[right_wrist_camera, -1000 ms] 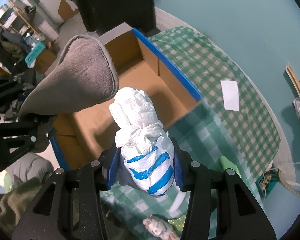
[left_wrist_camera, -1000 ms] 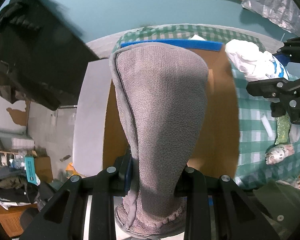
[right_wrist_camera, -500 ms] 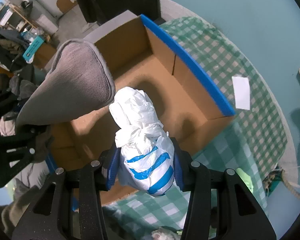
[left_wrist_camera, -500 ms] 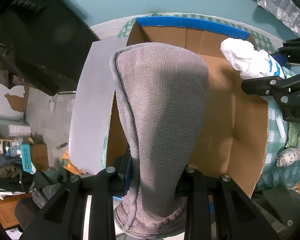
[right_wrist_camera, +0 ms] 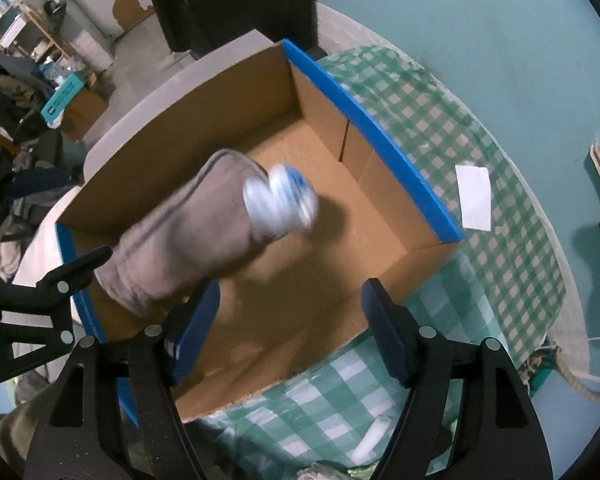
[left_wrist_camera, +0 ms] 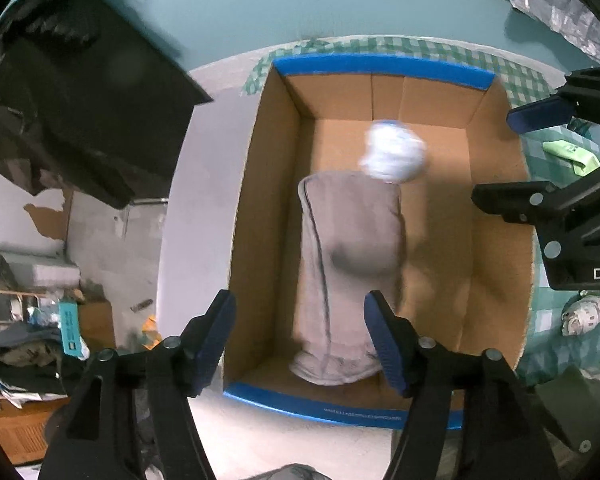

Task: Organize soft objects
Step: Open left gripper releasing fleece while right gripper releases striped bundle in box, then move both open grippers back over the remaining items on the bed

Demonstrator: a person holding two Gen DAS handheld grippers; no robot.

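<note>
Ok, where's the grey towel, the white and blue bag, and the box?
grey towel [left_wrist_camera: 352,256], left wrist view, middle of the cloth.
white and blue bag [right_wrist_camera: 281,203], right wrist view, blurred centre.
cardboard box [right_wrist_camera: 384,148], right wrist view, blue-taped rim.

Box [left_wrist_camera: 496,240] sits on cloth-covered bench [right_wrist_camera: 500,184], at its edge. Towel [left_wrist_camera: 352,264] & bagged bundle [left_wrist_camera: 394,152] inside box outline, bundle at towel's far end, touching; both blurred, can't tell if resting on box floor. Paper slip [right_wrist_camera: 474,196] on bench just beyond box's far wall. Small bundle [left_wrist_camera: 586,314] on bench right of box.
</note>
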